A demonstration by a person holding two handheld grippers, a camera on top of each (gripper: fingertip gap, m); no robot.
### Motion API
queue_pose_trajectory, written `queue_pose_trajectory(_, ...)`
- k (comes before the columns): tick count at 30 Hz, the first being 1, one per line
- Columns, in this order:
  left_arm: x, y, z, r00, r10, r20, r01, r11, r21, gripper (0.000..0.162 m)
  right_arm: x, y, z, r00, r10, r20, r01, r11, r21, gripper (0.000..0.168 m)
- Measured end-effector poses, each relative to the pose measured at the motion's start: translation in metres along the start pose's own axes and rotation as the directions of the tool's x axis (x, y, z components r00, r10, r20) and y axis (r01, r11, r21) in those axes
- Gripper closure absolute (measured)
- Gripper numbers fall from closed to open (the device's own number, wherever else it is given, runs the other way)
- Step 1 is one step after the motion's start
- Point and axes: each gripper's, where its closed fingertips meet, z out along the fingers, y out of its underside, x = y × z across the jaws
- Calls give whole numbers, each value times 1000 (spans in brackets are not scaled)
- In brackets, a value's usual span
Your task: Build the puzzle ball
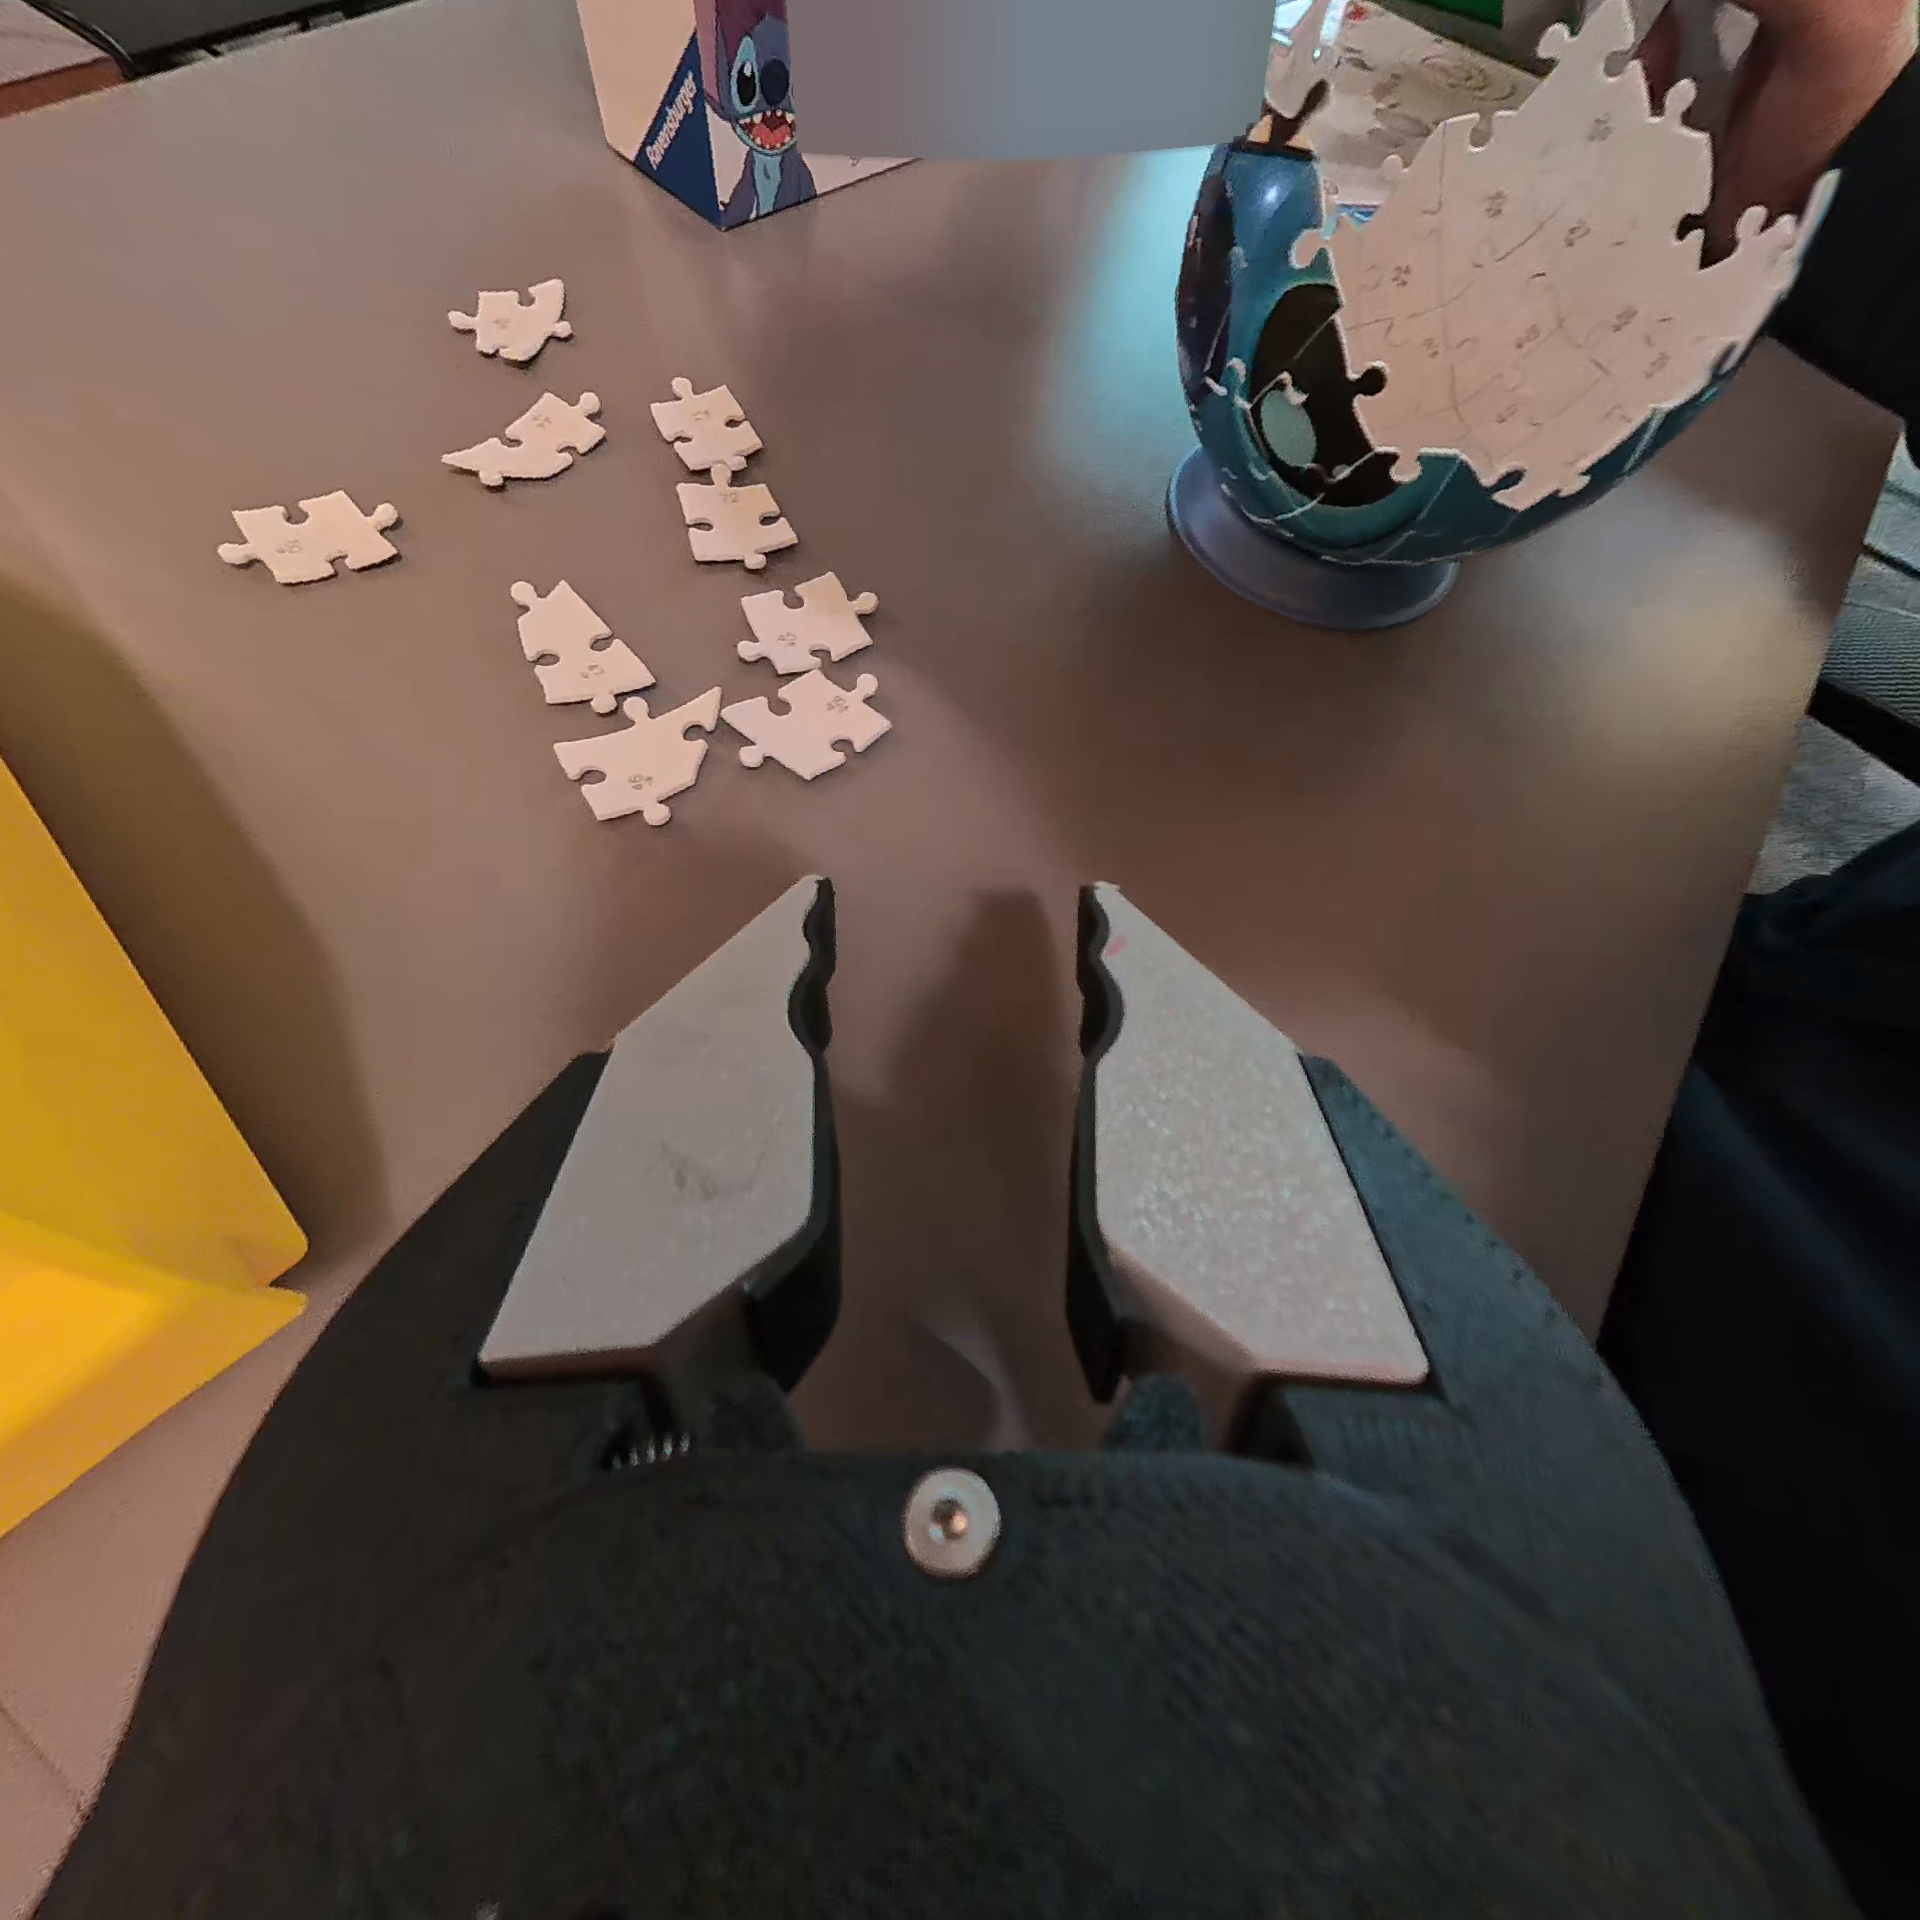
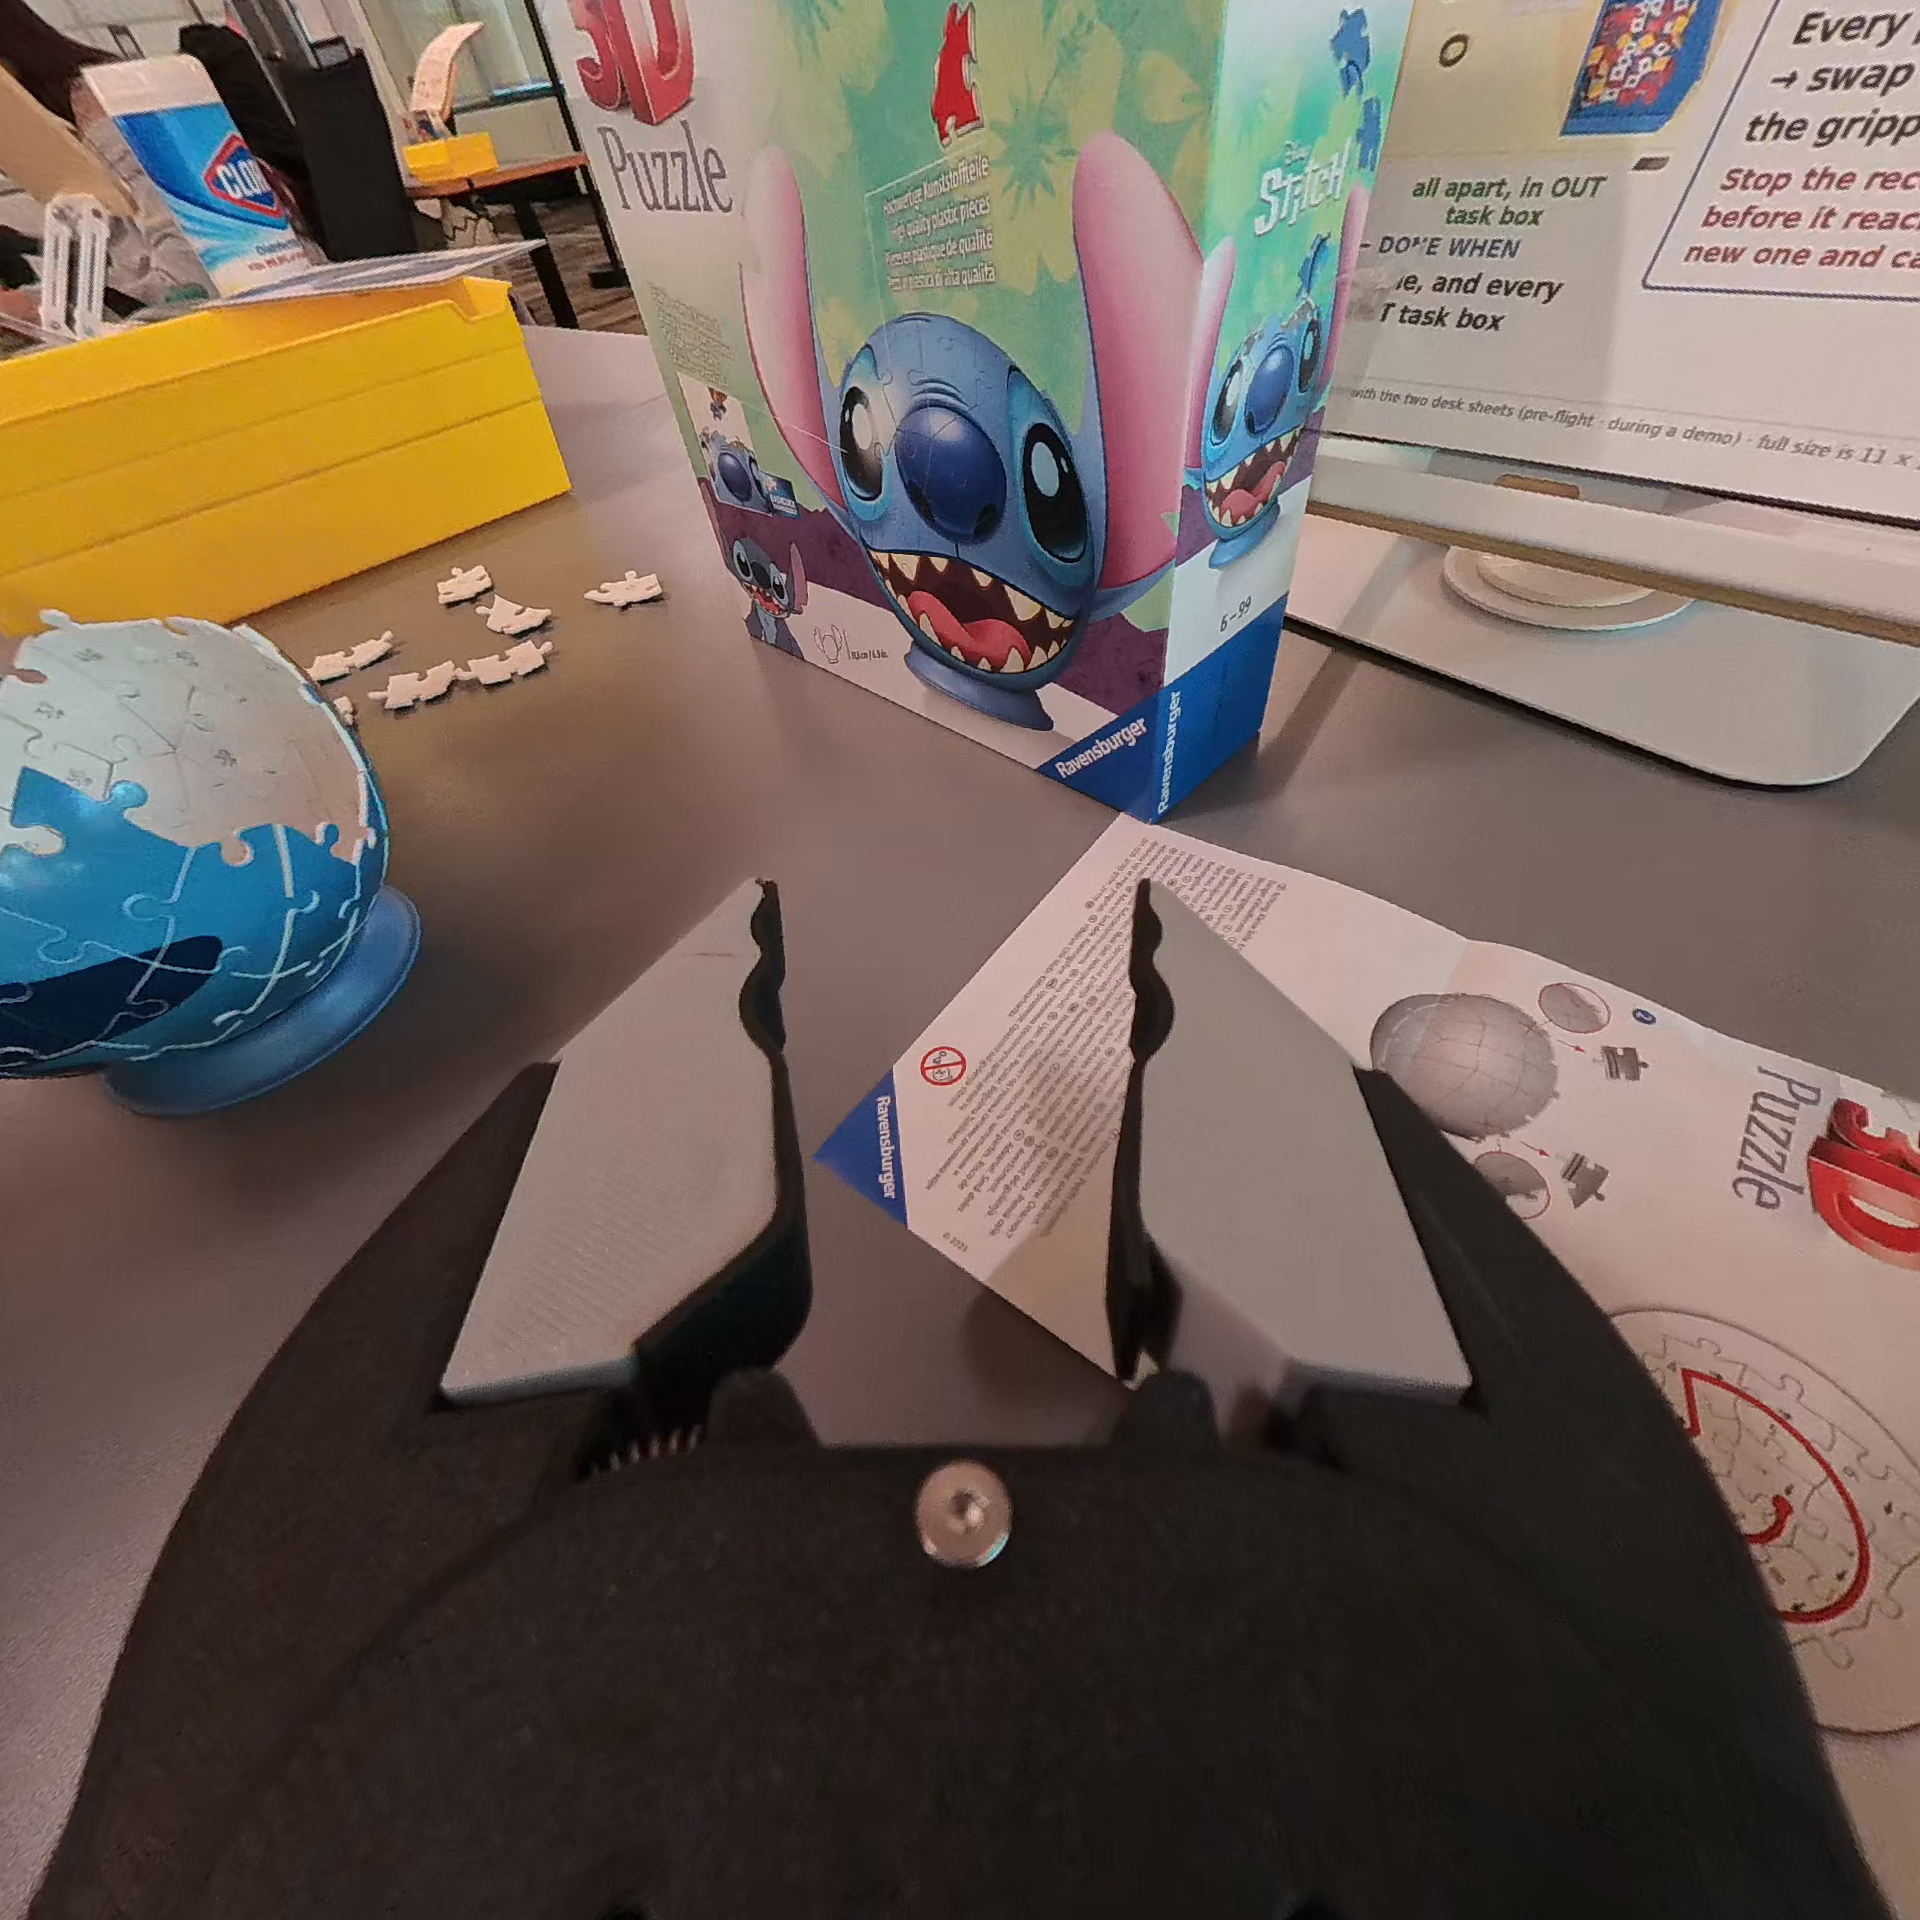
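Observation:
The half-built puzzle ball (image 1: 1475, 343) sits tilted on its blue stand (image 1: 1309, 561) at the far right of the table, blue outside, white inside. It also shows at the left of the right wrist view (image 2: 177, 852). Several loose white pieces (image 1: 623, 561) lie face down ahead and left of my left gripper (image 1: 954, 894), which is open and empty above the table. My right gripper (image 2: 954, 894) is open and empty, hovering over the instruction leaflet (image 2: 1351, 1091), to the right of the ball.
The puzzle box (image 2: 987, 395) stands upright behind the leaflet; it shows at the top of the left wrist view (image 1: 717, 114). A yellow bin (image 2: 260, 436) sits far left, also in the left wrist view (image 1: 114, 1164). A white tray (image 2: 1621, 644) lies back right. The table edge (image 1: 1766, 790) runs down the right. Tip to tip, the grippers are about 40 cm apart.

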Motion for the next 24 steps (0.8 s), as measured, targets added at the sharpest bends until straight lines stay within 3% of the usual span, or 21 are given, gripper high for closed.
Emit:
queue_pose_trajectory(13, -3, 6, 4, 996, -79, -42, 77, 996, -44, 115, -1, -2, -4, 998, -25, -63, 27, 999, 21, 109)
queue_pose_trajectory(19, -11, 15, 5, 978, -202, -48, 197, 976, -98, 131, -33, -1, -15, 994, 112, 4, -112, 992, 57, 106)
queue_pose_trajectory(24, -8, 12, -4, 966, -232, -115, 226, 972, -59, 126, -79, 11, -13, 984, 141, 112, -139, 990, -23, 103)
